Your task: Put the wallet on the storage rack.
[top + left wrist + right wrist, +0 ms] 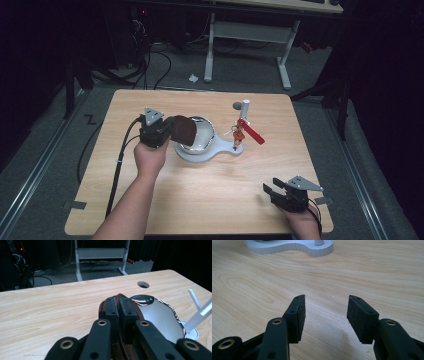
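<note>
My left gripper is shut on a dark brown round disc and holds it on edge at the left rim of a shiny metal bowl. In the left gripper view the disc's brown rim curves around the closed fingertips of the left gripper, with the bowl just past them. The bowl sits on a white base. My right gripper rests near the table's front right corner. Its jaws are open over bare wood, and the right gripper has nothing between its pads.
On the base's right end stands a white post with a red lever and small orange parts. The wooden table has a round hole near its far edge. A white desk frame stands beyond it.
</note>
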Demonstrator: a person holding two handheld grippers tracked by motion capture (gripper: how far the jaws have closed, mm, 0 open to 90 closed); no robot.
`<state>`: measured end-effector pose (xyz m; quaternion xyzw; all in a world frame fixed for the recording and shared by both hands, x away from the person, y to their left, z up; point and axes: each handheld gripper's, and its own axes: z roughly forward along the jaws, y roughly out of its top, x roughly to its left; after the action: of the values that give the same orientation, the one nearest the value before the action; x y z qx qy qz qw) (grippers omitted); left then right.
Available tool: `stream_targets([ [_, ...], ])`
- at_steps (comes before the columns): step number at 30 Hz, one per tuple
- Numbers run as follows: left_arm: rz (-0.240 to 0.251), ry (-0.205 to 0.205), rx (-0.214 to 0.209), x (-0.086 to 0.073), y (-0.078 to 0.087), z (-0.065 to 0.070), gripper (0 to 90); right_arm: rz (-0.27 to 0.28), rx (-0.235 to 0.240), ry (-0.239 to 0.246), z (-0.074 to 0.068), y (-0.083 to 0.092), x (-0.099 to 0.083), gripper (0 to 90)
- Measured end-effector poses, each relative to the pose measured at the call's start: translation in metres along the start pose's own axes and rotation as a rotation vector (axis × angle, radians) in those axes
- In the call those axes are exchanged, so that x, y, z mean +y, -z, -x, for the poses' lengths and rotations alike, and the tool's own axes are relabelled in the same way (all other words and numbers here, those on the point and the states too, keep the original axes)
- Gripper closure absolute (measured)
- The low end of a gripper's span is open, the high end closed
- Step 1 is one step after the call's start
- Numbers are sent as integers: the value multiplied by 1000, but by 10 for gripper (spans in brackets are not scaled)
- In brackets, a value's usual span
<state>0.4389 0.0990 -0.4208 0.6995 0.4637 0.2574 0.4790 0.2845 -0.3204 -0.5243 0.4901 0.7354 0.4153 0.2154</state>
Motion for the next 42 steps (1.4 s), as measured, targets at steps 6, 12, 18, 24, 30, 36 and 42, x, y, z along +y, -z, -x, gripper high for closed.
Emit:
stream_targets([
  [6, -18, 3, -6, -7, -10, 9, 862, 1, 1, 2, 0, 0, 0, 494],
  [12, -22, 12, -6, -11, -17, 13, 853, 1, 2, 2, 0, 0, 0, 494],
  [18, -16, 24, -14, -12, -19, 14, 824, 1, 3, 4, 0, 0, 0, 494],
  [24, -16, 37, -36, -12, -18, 11, 696, 3, 5, 4, 0, 0, 0, 494],
  [30, -12, 40, -52, -10, -15, 9, 601, 1, 6, 4, -1, 0, 0, 494],
  [36, -16, 38, -69, -11, -11, 8, 508, -2, 5, 6, -1, 0, 0, 493],
  [42, -13, 6, -72, -9, -5, 7, 422, 1, 5, 4, -1, 0, 0, 493],
])
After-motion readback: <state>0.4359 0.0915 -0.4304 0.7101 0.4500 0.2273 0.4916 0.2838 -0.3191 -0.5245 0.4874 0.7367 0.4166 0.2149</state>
